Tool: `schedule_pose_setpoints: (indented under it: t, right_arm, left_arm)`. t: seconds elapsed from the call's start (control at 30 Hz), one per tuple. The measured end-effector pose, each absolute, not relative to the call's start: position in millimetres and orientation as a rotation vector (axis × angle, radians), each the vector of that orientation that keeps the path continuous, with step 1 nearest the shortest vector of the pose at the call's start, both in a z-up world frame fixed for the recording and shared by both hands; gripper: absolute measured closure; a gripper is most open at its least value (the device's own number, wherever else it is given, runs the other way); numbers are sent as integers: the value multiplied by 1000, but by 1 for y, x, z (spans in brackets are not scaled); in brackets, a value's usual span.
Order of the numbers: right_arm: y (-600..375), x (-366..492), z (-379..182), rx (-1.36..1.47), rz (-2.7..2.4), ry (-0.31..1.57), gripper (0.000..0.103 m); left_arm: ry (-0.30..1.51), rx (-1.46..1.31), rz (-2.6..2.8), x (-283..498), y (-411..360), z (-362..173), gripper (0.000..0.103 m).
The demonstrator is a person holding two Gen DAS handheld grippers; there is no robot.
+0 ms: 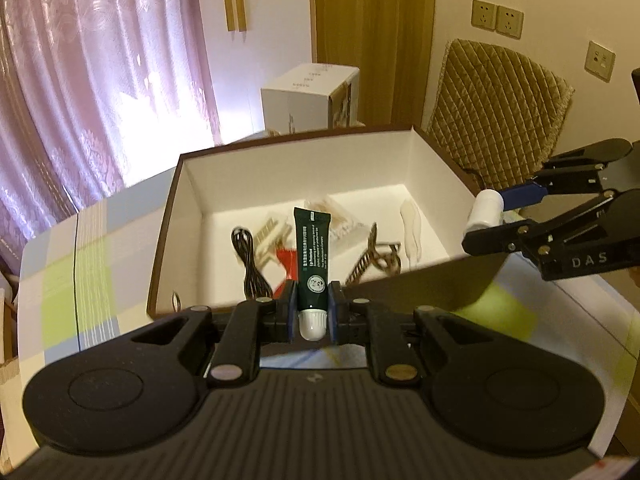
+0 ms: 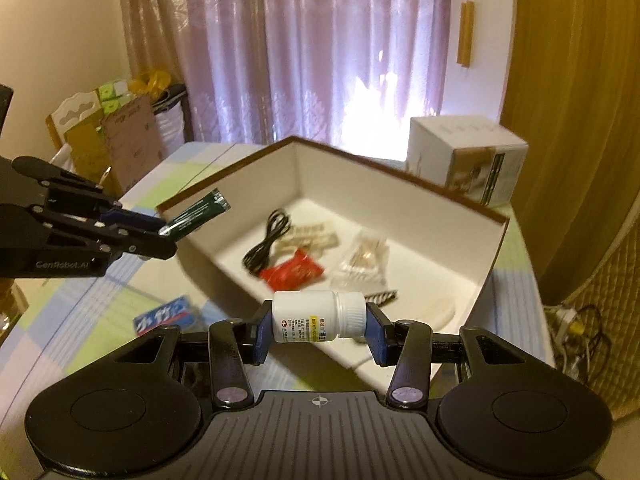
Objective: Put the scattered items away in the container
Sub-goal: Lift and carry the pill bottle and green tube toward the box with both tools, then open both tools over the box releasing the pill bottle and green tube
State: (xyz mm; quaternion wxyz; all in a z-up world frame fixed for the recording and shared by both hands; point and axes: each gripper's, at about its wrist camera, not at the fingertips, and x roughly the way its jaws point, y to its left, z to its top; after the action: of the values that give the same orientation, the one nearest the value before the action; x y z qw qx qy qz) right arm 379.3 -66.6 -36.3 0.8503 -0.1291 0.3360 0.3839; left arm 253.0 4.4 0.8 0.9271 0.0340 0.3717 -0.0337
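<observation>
Over the near rim of the open box [image 1: 430,168], a dark green tube [image 1: 311,256] is clamped by the left gripper [image 1: 313,314], cap toward the camera. At the box's right edge, a white pill bottle [image 2: 316,316] is pinched sideways by the right gripper [image 2: 318,330].

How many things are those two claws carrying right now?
2. The left gripper pinches a dark green tube near the box's front wall; the right gripper clamps a white pill bottle sideways at the box's edge.
</observation>
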Motion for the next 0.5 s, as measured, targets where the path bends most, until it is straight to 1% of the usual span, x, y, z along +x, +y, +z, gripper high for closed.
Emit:
schedule_pose_setpoints:
  t: [0.23,0.5]
  right_arm:
    - [-61,430,-40,-270,774,727,59]
    - [-45,492,-65,-309,749,800,59]
  left_arm:
    - [794,37,-72,299,13,-3,91]
    - [870,22,-80,367,15,-22,91]
